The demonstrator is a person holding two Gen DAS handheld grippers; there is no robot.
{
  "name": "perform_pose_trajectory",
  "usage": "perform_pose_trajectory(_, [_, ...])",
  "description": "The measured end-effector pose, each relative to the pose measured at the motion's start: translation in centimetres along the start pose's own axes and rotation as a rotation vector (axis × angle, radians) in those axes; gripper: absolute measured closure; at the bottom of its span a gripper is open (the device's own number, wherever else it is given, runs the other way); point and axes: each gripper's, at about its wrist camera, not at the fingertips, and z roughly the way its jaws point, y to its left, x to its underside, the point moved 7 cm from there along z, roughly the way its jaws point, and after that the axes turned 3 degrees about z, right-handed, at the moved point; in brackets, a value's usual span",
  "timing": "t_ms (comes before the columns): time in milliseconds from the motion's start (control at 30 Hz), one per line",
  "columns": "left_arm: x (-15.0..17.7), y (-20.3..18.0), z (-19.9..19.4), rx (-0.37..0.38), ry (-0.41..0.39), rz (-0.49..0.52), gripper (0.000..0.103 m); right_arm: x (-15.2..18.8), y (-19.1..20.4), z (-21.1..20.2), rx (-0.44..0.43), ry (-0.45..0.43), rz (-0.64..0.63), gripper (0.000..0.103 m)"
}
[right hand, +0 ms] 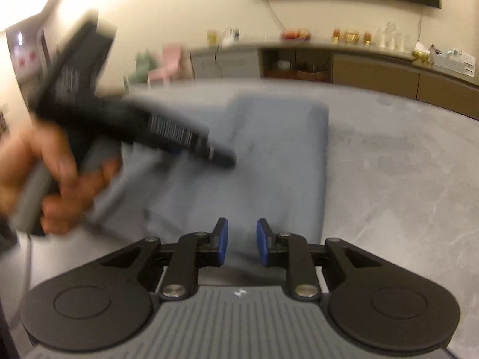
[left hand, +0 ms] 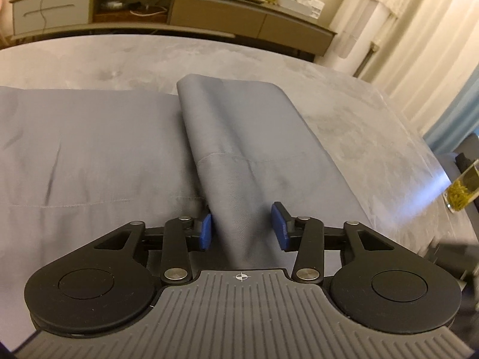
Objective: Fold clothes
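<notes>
Blue pads [left hand: 206, 232] of our left gripper [left hand: 244, 229] stand apart astride a raised fold of the grey garment [left hand: 239, 137] mid-frame on the bed [left hand: 374, 125], unclamped; our right gripper [right hand: 242, 240] hovers narrowly open, empty, ready to crease.

1. I see one wide grey surface [left hand: 344, 113] with a suede-like nap carrying everything; I cannot tell whether it is a bed or a padded table.
2. A blue-grey garment [left hand: 89, 149] lies flat on it, running from centre out toward 9 o'clock in the left wrist view.
3. One part of the garment, the folded flap [left hand: 239, 125], lies doubled over, reaching toward 12 o'clock.
</notes>
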Motion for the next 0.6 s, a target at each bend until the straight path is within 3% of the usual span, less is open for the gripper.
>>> perform_pose_trajectory(67, [0.1, 0.1, -0.4, -0.010, -0.018, 0.004, 0.065, -0.3, -1.0, 0.8, 0.051, 0.008, -0.004, 0.081])
perform_pose_trajectory(200, [-0.4, -0.2, -3.7, -0.142, -0.136, 0.051, 0.065, -0.6, -2.6, 2.6, 0.152, 0.064, -0.022, 0.083])
perform_pose_trajectory(333, [0.1, -2.7, -6.9, -0.088, -0.214, 0.148, 0.058, -4.4, -2.2, 1.8, 0.140, -0.009, -0.015, 0.084])
perform_pose_trajectory(433, [2.0, -4.7, -5.4, 0.018, -0.127, 0.217, 0.060, -7.1, -2.1, 4.3, 0.156, -0.006, -0.034, 0.084])
perform_pose_trajectory(533, [4.0, -4.8, -3.1, -0.010, -0.067, 0.269, 0.064, -7.9, -3.2, 9.5, 0.193, 0.088, -0.053, 0.085])
perform_pose_trajectory(600, [4.6, -4.4, -2.3, -0.016, -0.057, 0.253, 0.064, -7.7, -4.2, 12.3, 0.215, 0.136, -0.030, 0.088])
